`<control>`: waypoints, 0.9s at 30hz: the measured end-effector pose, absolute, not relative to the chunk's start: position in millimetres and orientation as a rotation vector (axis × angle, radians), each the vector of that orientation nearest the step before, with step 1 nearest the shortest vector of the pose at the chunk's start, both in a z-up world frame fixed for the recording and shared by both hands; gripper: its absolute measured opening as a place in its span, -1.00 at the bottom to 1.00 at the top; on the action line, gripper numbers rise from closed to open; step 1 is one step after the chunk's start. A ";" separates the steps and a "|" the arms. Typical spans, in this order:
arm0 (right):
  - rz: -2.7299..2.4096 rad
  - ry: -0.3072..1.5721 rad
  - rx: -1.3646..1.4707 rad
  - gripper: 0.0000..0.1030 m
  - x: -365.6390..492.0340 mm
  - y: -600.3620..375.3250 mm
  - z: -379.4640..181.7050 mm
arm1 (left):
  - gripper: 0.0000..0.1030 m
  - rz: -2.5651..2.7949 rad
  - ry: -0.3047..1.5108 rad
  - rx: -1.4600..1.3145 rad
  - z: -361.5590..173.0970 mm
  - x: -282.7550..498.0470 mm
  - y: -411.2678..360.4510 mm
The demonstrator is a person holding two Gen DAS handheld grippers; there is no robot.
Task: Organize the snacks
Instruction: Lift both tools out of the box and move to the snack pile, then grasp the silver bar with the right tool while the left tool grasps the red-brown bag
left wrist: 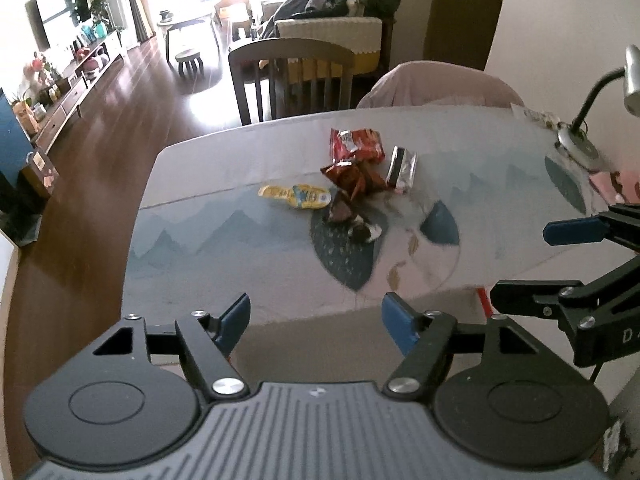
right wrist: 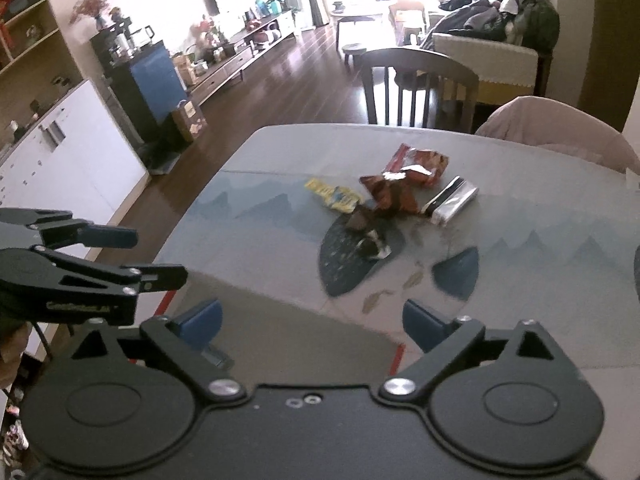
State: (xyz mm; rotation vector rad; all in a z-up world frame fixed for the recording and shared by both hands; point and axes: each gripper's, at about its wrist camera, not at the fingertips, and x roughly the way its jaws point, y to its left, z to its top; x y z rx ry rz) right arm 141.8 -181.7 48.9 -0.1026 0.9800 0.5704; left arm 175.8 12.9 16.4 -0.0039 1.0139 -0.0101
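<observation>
The bench (left wrist: 224,248), under a patterned cloth, carries a loose heap of snacks near its middle, well apart from both tongs. Largest is the red bag (left wrist: 356,145), at the far side of the heap: a crinkled foil pack, judged light, soft and slippery, with crushable contents; best taken by a flat sealed edge rather than across the belly. Against it lies the brown bag (left wrist: 352,178), crumpled and partly overlapping its neighbours; likewise light and limp, it would probably drag adjacent packs if lifted carelessly. To the right, just beside it, is the silver pack (left wrist: 402,170), a longer, stiffer block with a dark edge, judged the easiest to pinch across its narrow width. To the left lies the yellow pack (left wrist: 298,196), flat and thin, hard to get under; a pinch at a raised end seems safest. Smallest are the dark wrappers (left wrist: 352,222) at the near side, too blurred to identify. The left tongs (left wrist: 314,320) and right tongs (right wrist: 312,320) both stand released with nothing between the pads. The left view alone shows a lamp (left wrist: 580,136) at the bench's right edge; the right view alone shows white cabinets (right wrist: 60,160) and shelves along the wall.
</observation>
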 end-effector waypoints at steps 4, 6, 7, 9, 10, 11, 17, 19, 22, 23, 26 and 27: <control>0.548 0.975 -0.092 0.97 166.2 -189.9 48.5 | 0.54 -0.015 1.010 -0.071 13.1 197.9 16.3; 0.535 0.976 -0.088 0.98 179.1 -193.9 47.0 | 0.63 -0.011 1.006 -0.103 10.8 210.5 18.1; 0.526 0.976 -0.086 0.98 186.8 -195.9 46.4 | 0.63 -0.009 1.007 -0.113 9.9 215.6 18.3; 0.516 0.973 -0.080 0.99 200.6 -200.7 46.1 | 0.63 0.004 1.021 -0.135 6.0 232.2 19.1; 0.512 0.977 -0.076 0.99 209.5 -202.7 45.2 | 0.63 0.010 1.031 -0.142 3.4 240.5 18.8; 0.506 0.980 -0.073 0.99 217.2 -204.4 44.6 | 0.63 0.016 1.038 -0.147 1.1 248.4 18.5; 0.460 1.002 -0.069 0.99 270.4 -211.6 34.8 | 0.63 0.055 1.082 -0.152 -8.1 299.0 11.6; 0.434 1.019 -0.074 0.99 291.0 -212.1 27.4 | 0.63 0.066 1.097 -0.134 -11.6 316.0 5.7; 0.409 1.041 -0.074 0.99 318.1 -213.3 12.2 | 0.63 0.076 1.117 -0.138 -19.0 339.2 -2.1; 0.403 1.046 -0.076 0.99 325.3 -214.1 8.2 | 0.63 0.080 1.125 -0.143 -21.1 345.6 -4.0; 0.380 1.072 -0.077 0.99 349.7 -215.0 -6.5 | 0.63 0.103 1.153 -0.154 -33.4 370.3 -9.5; 0.371 1.081 -0.079 0.99 357.8 -215.2 -11.8 | 0.63 0.112 1.165 -0.153 -38.6 377.8 -11.8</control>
